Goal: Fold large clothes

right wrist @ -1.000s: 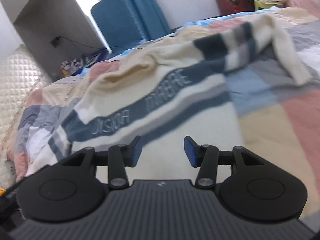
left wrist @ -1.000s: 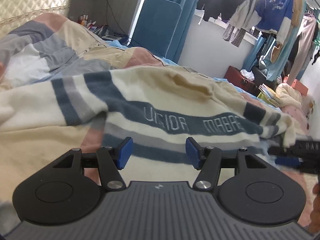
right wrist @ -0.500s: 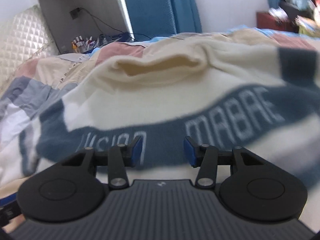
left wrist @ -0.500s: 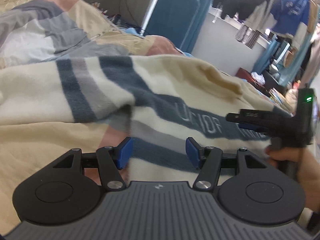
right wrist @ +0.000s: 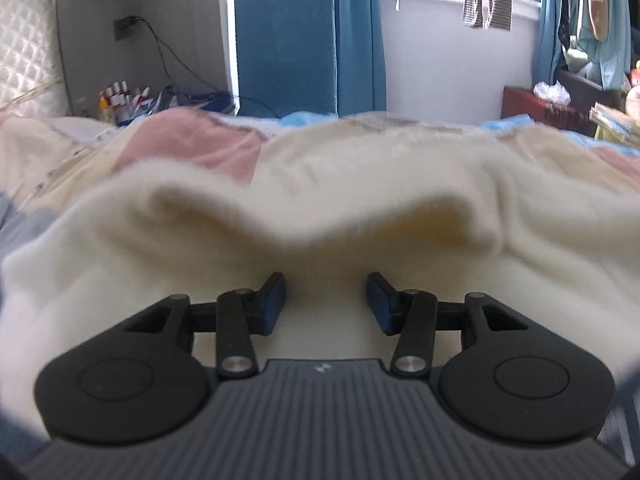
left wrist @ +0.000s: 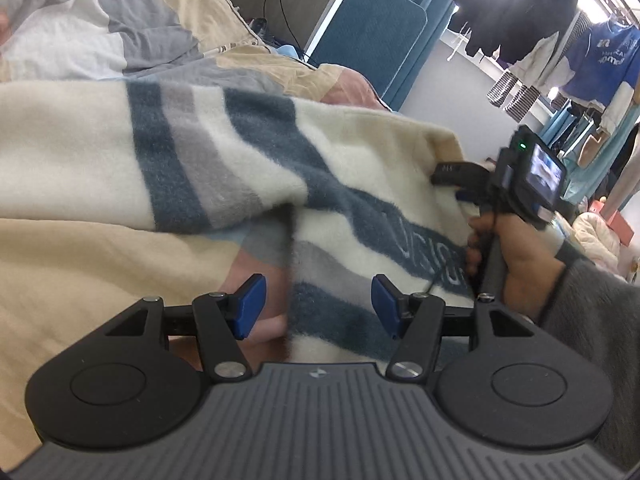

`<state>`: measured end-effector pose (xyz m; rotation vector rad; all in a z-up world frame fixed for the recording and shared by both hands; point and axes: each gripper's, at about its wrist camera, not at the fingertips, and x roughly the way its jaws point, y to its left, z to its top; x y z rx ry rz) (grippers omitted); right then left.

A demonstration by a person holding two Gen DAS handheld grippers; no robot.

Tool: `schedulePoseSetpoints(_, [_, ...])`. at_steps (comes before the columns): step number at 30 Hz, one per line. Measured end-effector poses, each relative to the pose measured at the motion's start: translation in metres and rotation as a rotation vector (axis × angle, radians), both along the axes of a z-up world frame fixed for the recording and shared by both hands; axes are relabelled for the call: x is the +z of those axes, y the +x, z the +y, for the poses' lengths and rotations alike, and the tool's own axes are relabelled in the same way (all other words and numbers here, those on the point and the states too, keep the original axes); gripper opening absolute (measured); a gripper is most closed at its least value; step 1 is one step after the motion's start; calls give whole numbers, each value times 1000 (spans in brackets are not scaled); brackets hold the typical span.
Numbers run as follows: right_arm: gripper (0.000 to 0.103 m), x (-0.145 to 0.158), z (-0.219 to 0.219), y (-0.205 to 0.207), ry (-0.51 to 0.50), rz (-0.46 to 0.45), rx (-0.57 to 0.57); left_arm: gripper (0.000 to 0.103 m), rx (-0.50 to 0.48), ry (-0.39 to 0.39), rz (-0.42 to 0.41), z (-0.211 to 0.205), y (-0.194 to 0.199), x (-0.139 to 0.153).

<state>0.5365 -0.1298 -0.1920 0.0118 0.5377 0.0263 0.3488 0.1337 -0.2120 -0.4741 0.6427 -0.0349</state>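
Cream sweater (left wrist: 248, 168) with blue and grey stripes lay spread on patchwork quilt (left wrist: 120, 40) of bed. Left gripper (left wrist: 318, 304) released, jaws apart above sweater's side edge, nothing clasped. Right gripper (right wrist: 326, 298) likewise released, jaws apart just short of cream neckline fold (right wrist: 320, 216), pads not pressing fabric. Blue chair (right wrist: 286, 40) behind bed.

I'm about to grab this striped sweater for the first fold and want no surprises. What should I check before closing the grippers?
1. Left gripper open: ok.
2. Right gripper open: ok.
3. Sweater cloth between the left pads: not ok, the hem edge lies just ahead.
4. Cloth between the right pads: cannot tell, the view is blurred.
5. Sweater flat: not ok, the collar is rumpled and a sleeve is folded over.
6. Grippers apart: ok.
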Motion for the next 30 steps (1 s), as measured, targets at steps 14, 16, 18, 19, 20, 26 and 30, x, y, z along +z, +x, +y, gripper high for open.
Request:
schedulePoseSetpoints(14, [47, 11, -13, 4, 34, -9, 23, 64, 5, -13, -7, 0, 10, -4])
schedulePoseSetpoints(16, [47, 19, -17, -13, 47, -2, 35, 64, -12, -29, -9, 1, 7, -1])
schedulePoseSetpoints(18, [47, 29, -23, -35, 62, 0, 48, 64, -33, -36, -1, 0, 5, 1])
schedulePoseSetpoints(19, [47, 35, -26, -48, 67, 4, 53, 64, -40, -42, 11, -1, 4, 2])
schedulePoseSetpoints(20, [47, 40, -31, -60, 76, 2, 56, 64, -49, -45, 13, -2, 2, 3])
schedulePoseSetpoints(26, [47, 72, -59, -148, 23, 1, 99, 64, -51, -30, 6, -11, -20, 22])
schedulePoseSetpoints(30, [47, 90, -80, -200, -12, 13, 74, 64, -46, -40, -17, -9, -44, 41])
